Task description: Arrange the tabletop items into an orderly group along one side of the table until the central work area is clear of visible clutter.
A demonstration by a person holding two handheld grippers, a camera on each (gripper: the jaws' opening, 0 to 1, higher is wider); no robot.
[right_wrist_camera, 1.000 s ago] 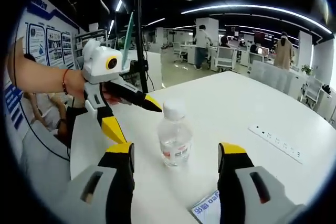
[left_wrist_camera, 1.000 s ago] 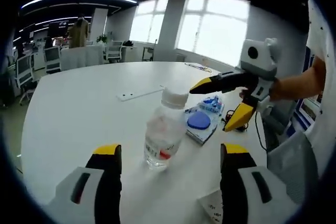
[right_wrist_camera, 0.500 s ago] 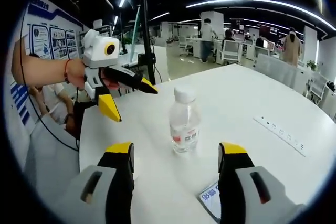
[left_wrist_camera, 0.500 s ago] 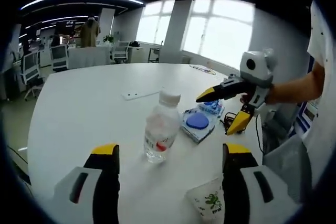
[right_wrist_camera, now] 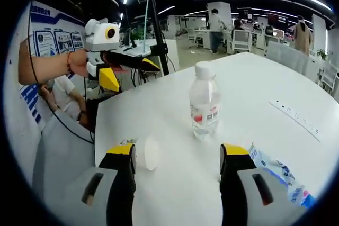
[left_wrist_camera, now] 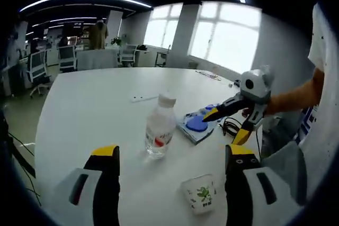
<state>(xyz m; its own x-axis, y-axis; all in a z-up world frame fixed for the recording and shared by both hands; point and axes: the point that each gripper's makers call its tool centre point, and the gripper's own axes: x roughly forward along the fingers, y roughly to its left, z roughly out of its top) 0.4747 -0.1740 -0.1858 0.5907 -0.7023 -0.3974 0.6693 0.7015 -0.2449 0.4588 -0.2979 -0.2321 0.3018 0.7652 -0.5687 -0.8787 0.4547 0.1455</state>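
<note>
A clear water bottle (left_wrist_camera: 159, 133) with a white cap and red label stands upright on the white table (left_wrist_camera: 79, 109). Beyond it lies a blue snack packet (left_wrist_camera: 197, 125). A white paper cup (left_wrist_camera: 200, 200) with a green print sits near my left gripper (left_wrist_camera: 172, 154), which is open and short of the bottle. My right gripper (left_wrist_camera: 225, 126) hangs open at the table's right edge. In the right gripper view, the bottle (right_wrist_camera: 205, 104) stands ahead of my open right gripper (right_wrist_camera: 177, 152). The cup (right_wrist_camera: 150, 153) lies on its side, and the packet (right_wrist_camera: 275, 170) is at lower right. My left gripper (right_wrist_camera: 132, 75) is open at upper left.
A white power strip (left_wrist_camera: 144, 98) lies flat on the table beyond the bottle, and it appears again (right_wrist_camera: 299, 120) at the right. Cables trail off the table edge near a person's arm (right_wrist_camera: 50, 67). Office chairs and desks stand far behind.
Both grippers have drawn back from the bottle, which now looks smaller and farther. The paper cup has come into both views. The bottle and packet stay put.
</note>
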